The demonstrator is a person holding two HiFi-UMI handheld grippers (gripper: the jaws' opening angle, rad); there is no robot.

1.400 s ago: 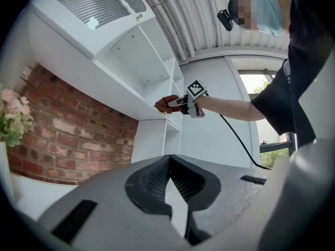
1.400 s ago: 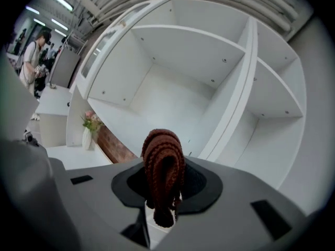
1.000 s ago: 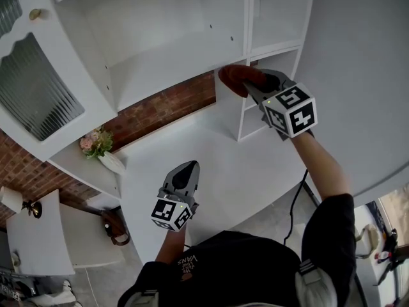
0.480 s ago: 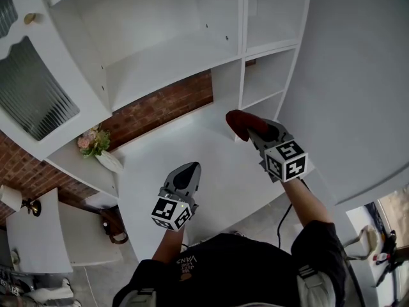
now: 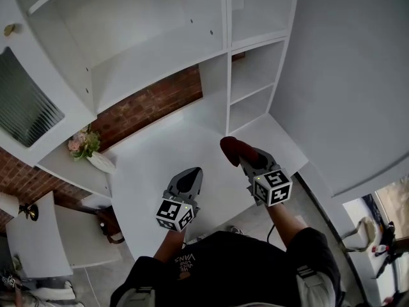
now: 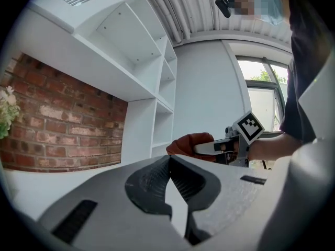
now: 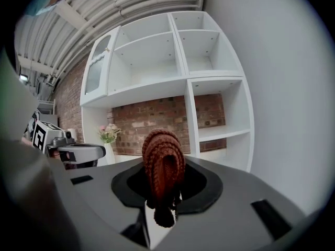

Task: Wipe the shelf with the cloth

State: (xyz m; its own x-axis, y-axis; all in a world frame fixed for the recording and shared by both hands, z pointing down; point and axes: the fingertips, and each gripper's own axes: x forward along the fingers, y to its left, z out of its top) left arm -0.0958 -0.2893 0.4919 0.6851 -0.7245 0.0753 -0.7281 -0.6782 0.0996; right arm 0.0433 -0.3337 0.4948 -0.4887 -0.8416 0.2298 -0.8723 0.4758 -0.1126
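My right gripper (image 5: 241,156) is shut on a rust-red knitted cloth (image 5: 234,149), held over the white counter (image 5: 160,155), well below and in front of the white shelf unit (image 5: 246,85). In the right gripper view the cloth (image 7: 164,166) bulges out of the closed jaws, with the shelf unit (image 7: 217,132) ahead. My left gripper (image 5: 188,181) rests low over the counter, shut with nothing in it. Its own view shows the jaws together (image 6: 168,163) and the cloth (image 6: 188,143) off to the right.
A white vase of flowers (image 5: 89,149) stands on a lower ledge at the left. A brick wall (image 5: 150,104) backs the counter. A glass-fronted cabinet door (image 5: 25,101) hangs at the upper left. A white wall (image 5: 345,75) closes the right side.
My right gripper has come down and back from the shelf compartment to low over the counter, still holding the cloth. The left gripper has stayed in place.
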